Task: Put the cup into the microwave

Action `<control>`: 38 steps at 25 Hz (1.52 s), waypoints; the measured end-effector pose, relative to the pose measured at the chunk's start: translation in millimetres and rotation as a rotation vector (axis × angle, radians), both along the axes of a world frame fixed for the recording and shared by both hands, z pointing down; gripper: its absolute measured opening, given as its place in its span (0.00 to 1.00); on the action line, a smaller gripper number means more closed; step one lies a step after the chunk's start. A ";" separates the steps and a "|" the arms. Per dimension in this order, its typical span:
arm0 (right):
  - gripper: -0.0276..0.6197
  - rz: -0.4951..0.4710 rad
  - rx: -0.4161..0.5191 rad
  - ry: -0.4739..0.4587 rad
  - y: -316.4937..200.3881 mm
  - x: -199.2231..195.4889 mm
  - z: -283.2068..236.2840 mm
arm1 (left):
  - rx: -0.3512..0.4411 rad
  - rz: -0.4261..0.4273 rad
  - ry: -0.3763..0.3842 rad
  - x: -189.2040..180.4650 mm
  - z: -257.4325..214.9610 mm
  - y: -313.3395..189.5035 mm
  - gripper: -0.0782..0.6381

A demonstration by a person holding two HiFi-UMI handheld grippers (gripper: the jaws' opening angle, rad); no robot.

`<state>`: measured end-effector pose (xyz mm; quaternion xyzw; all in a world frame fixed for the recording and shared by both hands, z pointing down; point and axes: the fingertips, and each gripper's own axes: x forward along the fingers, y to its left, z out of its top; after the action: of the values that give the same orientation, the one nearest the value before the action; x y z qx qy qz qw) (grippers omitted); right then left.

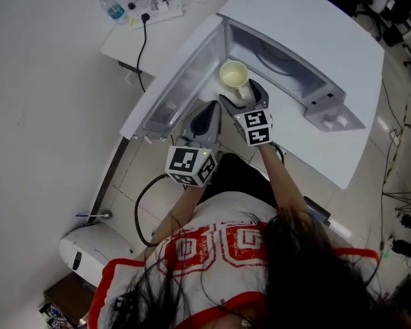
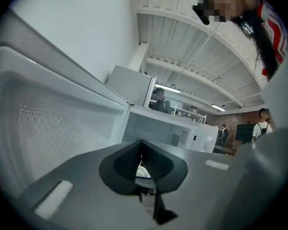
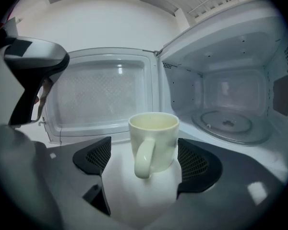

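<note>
Cream cup [image 3: 153, 140] stands between wide-open right tongs [image 3: 145, 156]; left tongs [image 2: 141, 147] closed.

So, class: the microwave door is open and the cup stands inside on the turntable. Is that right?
No. The door is open, but the cup stands outside the microwave, in front of it, between the open right tongs. The right gripper view shows this.
</note>
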<state>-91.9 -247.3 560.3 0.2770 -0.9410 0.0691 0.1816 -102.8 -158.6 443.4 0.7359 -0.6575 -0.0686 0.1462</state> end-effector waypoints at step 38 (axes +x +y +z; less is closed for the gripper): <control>0.77 0.173 -0.047 -0.015 -49.8 -30.8 6.7 | -0.002 0.017 0.028 -21.8 30.5 -20.1 0.11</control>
<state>-122.7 -297.1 567.0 0.3524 -0.9131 0.1085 0.1741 -124.6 -178.7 473.9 0.7402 -0.6493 -0.0771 0.1568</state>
